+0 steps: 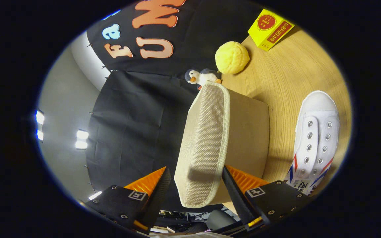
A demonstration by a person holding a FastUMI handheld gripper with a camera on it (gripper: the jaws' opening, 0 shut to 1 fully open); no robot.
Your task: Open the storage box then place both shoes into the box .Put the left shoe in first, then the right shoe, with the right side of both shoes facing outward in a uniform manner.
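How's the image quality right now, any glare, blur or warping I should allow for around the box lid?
Gripper view: sharp, no motion blur; fisheye bends the wooden table and tilts the scene. Bright ceiling lights flare beyond the cloth wall. The box lid, between the open tongs, is evenly lit; the box throws a soft shadow toward the white shoe.

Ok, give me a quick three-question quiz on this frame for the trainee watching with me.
1. True or false: the gripper has its fingers on either side of the beige fabric lid of the storage box.
2. Which lies beside the box on the wooden table: A) white sneaker, B) black boot, C) sandal?
3. Fill in: beyond the box stand a penguin toy, a yellow ball and a yellow ____.

Key: 1 true; 2 A; 3 carton.
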